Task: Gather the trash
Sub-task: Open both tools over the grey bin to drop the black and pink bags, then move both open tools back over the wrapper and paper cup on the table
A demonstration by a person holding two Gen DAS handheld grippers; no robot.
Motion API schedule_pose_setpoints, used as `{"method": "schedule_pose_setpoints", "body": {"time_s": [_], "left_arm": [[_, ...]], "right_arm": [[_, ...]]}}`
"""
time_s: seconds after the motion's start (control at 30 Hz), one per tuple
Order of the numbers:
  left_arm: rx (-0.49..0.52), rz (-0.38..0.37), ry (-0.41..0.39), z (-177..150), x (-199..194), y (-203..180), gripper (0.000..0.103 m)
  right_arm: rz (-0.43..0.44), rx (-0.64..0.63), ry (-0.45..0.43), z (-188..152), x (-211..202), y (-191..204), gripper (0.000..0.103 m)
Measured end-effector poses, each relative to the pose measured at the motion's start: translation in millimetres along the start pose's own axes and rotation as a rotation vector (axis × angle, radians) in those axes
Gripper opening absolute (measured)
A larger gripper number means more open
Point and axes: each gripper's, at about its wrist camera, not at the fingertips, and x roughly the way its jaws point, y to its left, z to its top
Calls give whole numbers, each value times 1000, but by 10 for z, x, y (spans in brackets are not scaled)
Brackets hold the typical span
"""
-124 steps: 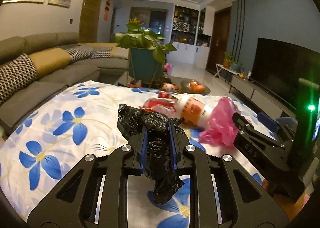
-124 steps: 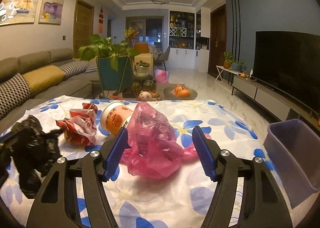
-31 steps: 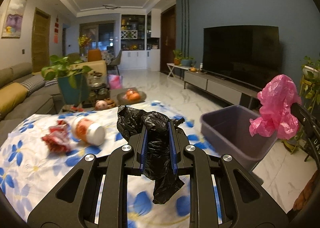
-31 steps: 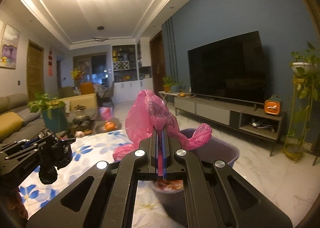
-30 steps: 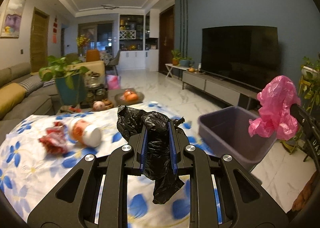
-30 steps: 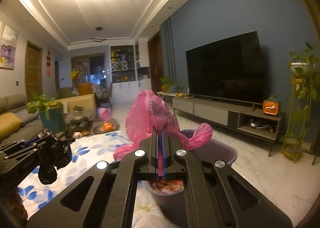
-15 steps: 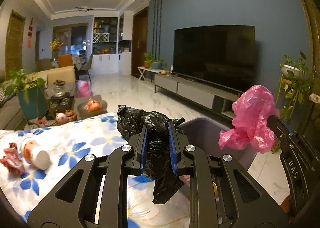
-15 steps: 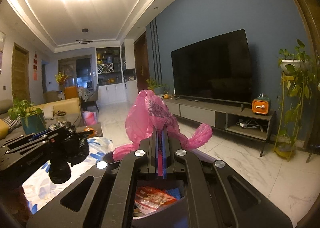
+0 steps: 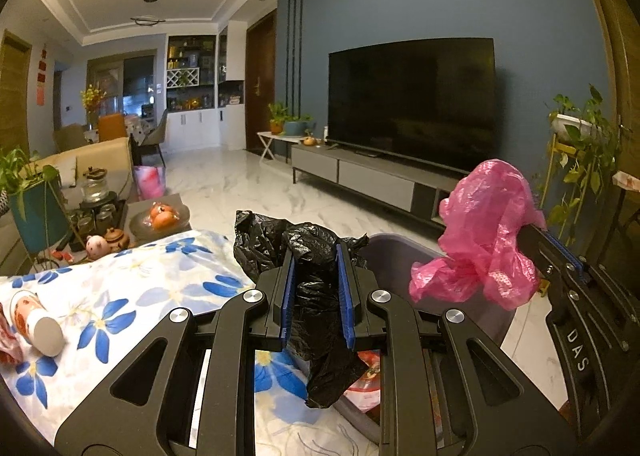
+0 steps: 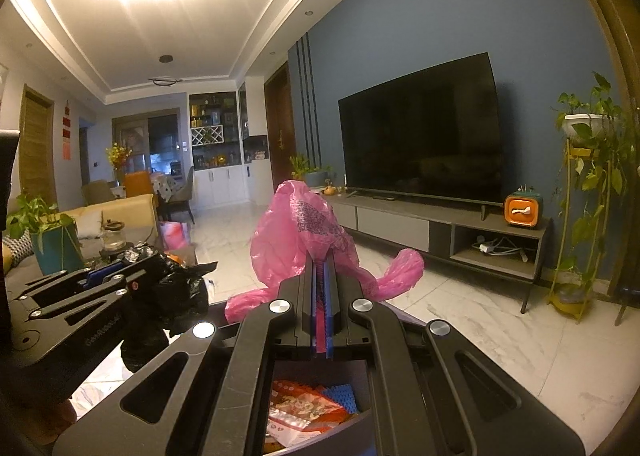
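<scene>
Blk bag (image 9: 316,288), pink bag (image 9: 484,232) over bin (image 9: 400,252).

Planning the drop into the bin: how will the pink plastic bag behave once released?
The pink plastic bag looks thin and crumpled, so probably very light and floppy. It billows beyond the right gripper, so it may drift or cling rather than fall straight into the bin.

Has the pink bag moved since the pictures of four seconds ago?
Yes. The pink bag has left the flowered cloth; the right claw holds it raised over the grey bin, which was off to the right before.
</scene>
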Motion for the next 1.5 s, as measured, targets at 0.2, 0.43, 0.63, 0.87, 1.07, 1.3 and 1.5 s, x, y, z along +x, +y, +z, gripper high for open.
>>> {"method": "schedule_pose_setpoints", "body": {"time_s": [0.2,0.43,0.63,0.87,1.07,1.3,1.5], "left_arm": [[4,-14,8,11,123,11,19],[14,-44,10,-9,246,3,19],[17,-58,25,-55,340,27,19],[17,-65,42,-96,410,-7,19],[42,-76,48,-147,434,-70,28],[39,-69,7,-184,288,-32,78],[23,-30,-23,-185,21,116,84]], "right_arm": [[7,-11,5,-19,72,17,3],[16,-12,16,-63,151,-17,3],[37,9,37,-101,224,-44,4],[17,38,18,-132,182,-114,49],[-40,50,12,-129,72,-182,59],[-70,65,13,-144,-87,-248,68],[-71,47,14,-158,-216,-198,70]]}}
